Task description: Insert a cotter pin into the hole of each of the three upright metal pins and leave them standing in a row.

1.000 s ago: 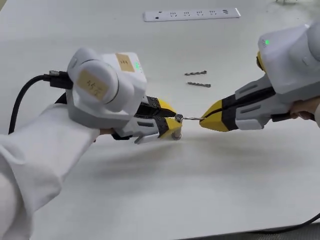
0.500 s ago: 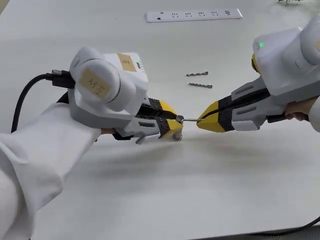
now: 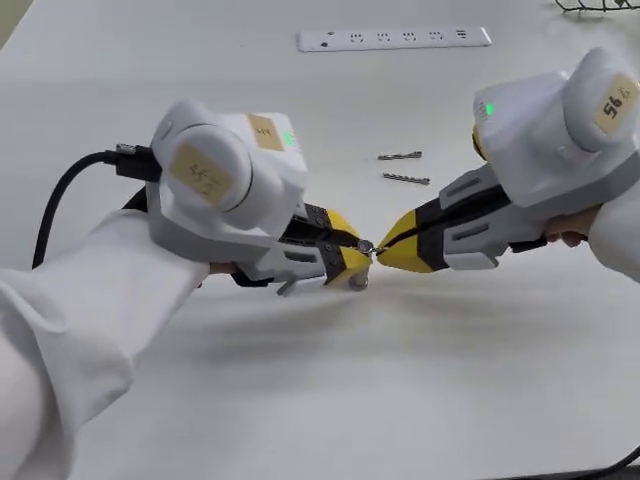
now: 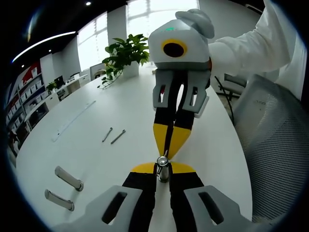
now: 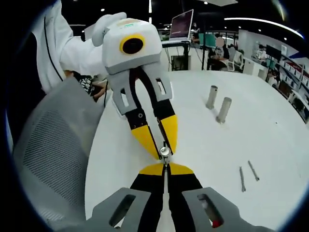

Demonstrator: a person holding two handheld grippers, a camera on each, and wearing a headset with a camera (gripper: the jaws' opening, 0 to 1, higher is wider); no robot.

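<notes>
Pin (image 4: pixel 163 170) in left claw (image 3: pixel 352 262) meets right claw's (image 3: pixel 390 246) cotter (image 5: pixel 165 175).

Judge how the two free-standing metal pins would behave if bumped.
The metal pins are tall and narrow on small bases, so a sideways bump would probably tip one. Being round on a smooth table, a fallen one would likely roll. They look like solid metal, so probably stiff and heavy for their size.
</notes>
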